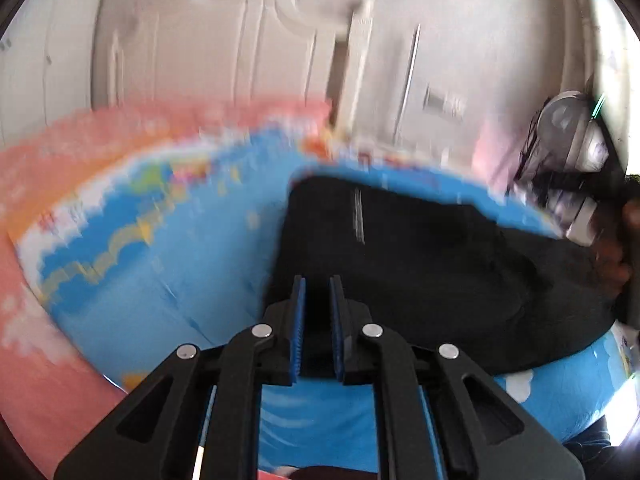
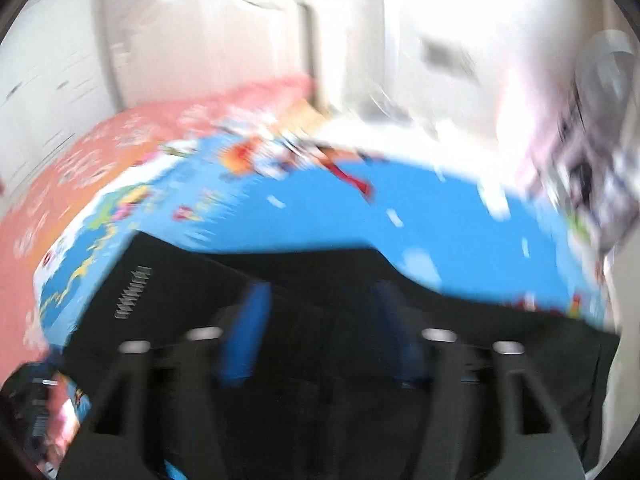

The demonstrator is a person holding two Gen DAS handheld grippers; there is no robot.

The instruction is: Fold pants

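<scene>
Your left tongs (image 1: 318, 284) hang nearly together, empty, over the black pants (image 1: 420, 272); your right tongs (image 2: 320, 300) stand apart; a fold looks laid; next, regrip an edge.

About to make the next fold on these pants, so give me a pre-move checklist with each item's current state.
1. Left gripper empty: ok, jaws narrow with a gap, no cloth between them.
2. Right gripper empty: ok, jaws wide apart.
3. Black pants lying on the blue sheet: ok.
4. Pants smooth, edges aligned: cannot tell, both views blurred.
5. Whole garment in view: not ok, it runs past the right wrist frame.
</scene>
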